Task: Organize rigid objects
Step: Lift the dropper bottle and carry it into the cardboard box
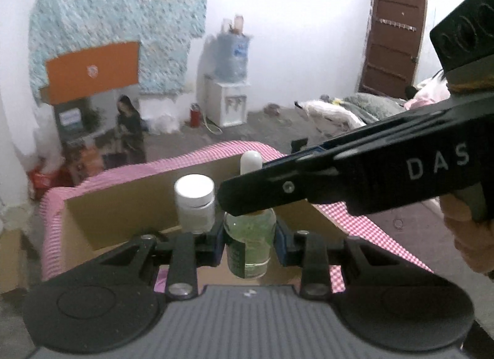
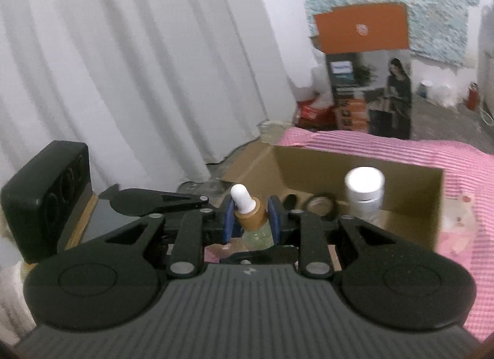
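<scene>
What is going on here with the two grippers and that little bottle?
A person is holding a dropper bottle with both handheld grippers: the left gripper clamps its body, the right gripper closes around its gold collar. It is upright by an open cardboard box where a white-capped jar already stands.

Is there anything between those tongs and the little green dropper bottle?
Nothing visible. The dropper bottle already sits between both pairs: the left tongs grip its glass body, and the right tongs close around its gold collar from the other side. The white-capped jar stands beside it in the cardboard box, not between.
</scene>
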`<action>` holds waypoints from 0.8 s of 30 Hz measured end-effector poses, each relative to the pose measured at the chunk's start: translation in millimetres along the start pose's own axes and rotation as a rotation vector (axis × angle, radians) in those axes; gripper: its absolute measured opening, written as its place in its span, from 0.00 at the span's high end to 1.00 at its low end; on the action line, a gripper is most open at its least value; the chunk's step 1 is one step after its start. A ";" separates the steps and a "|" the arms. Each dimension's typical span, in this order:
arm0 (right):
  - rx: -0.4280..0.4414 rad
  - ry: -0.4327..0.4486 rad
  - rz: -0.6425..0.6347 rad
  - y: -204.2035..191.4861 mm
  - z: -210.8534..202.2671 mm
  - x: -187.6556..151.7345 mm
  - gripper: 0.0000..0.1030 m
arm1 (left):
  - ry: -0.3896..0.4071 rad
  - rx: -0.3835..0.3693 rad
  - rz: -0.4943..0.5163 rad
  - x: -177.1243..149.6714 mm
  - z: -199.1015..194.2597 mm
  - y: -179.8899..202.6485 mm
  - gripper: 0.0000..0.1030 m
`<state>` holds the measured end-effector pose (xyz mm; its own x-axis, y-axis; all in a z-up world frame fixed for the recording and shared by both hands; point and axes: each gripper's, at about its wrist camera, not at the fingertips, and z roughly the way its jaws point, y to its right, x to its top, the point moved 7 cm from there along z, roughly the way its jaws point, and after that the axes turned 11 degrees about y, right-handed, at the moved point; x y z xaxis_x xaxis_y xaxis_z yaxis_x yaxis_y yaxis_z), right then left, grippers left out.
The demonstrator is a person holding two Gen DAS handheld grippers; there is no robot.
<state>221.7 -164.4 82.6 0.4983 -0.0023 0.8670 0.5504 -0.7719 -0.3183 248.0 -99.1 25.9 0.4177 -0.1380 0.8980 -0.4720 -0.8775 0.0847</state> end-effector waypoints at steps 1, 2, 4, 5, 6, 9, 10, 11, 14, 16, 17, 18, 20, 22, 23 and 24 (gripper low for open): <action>-0.010 -0.006 0.012 9.7 3.0 1.5 0.79 | -0.022 -0.012 -0.013 1.0 13.9 -1.2 0.68; -0.022 -0.014 0.027 23.6 8.7 2.7 0.79 | -0.043 -0.023 -0.024 1.0 26.8 -3.8 0.68; -0.038 -0.029 0.057 47.3 17.0 2.7 0.79 | -0.084 -0.040 -0.048 -0.3 50.8 -9.5 0.68; -0.045 -0.037 0.071 60.0 21.7 2.1 0.79 | -0.103 -0.044 -0.057 -1.6 61.0 -12.3 0.68; -0.051 -0.045 0.085 71.8 26.5 0.4 0.79 | -0.124 -0.047 -0.066 -3.4 72.4 -13.9 0.68; -0.065 -0.072 0.126 104.3 41.4 -5.9 0.79 | -0.178 -0.048 -0.079 -11.3 100.2 -18.2 0.68; -0.069 -0.080 0.131 111.8 45.3 -9.7 0.79 | -0.194 -0.048 -0.082 -13.4 108.5 -19.4 0.68; -0.073 -0.089 0.135 118.7 49.3 -14.1 0.79 | -0.209 -0.048 -0.085 -15.6 116.0 -19.4 0.68; -0.085 -0.116 0.138 138.3 64.0 -22.5 0.79 | -0.251 -0.048 -0.096 -19.5 136.3 -23.4 0.68; -0.092 -0.131 0.135 147.3 70.6 -27.7 0.79 | -0.271 -0.046 -0.093 -21.8 146.9 -23.0 0.67; -0.096 -0.139 0.132 151.3 73.9 -30.3 0.79 | -0.280 -0.046 -0.093 -22.8 151.8 -23.6 0.67; -0.100 -0.147 0.126 154.2 78.5 -32.1 0.79 | -0.289 -0.046 -0.091 -23.5 155.6 -24.6 0.67; -0.109 -0.163 0.114 159.9 85.3 -35.4 0.79 | -0.305 -0.046 -0.089 -26.5 161.4 -23.6 0.67; -0.119 -0.183 0.098 165.1 90.1 -38.4 0.79 | -0.325 -0.052 -0.099 -28.0 166.2 -22.6 0.67; -0.124 -0.194 0.090 165.9 97.1 -38.1 0.79 | -0.339 -0.055 -0.107 -29.4 168.7 -23.1 0.67; -0.129 -0.207 0.078 167.1 100.0 -40.1 0.79 | -0.350 -0.057 -0.108 -30.5 171.5 -22.5 0.66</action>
<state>360.7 -229.7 -43.7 0.6697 0.0546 0.7406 0.4212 -0.8493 -0.3183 379.1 -153.9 -77.4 0.7029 -0.2036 0.6815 -0.4493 -0.8699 0.2036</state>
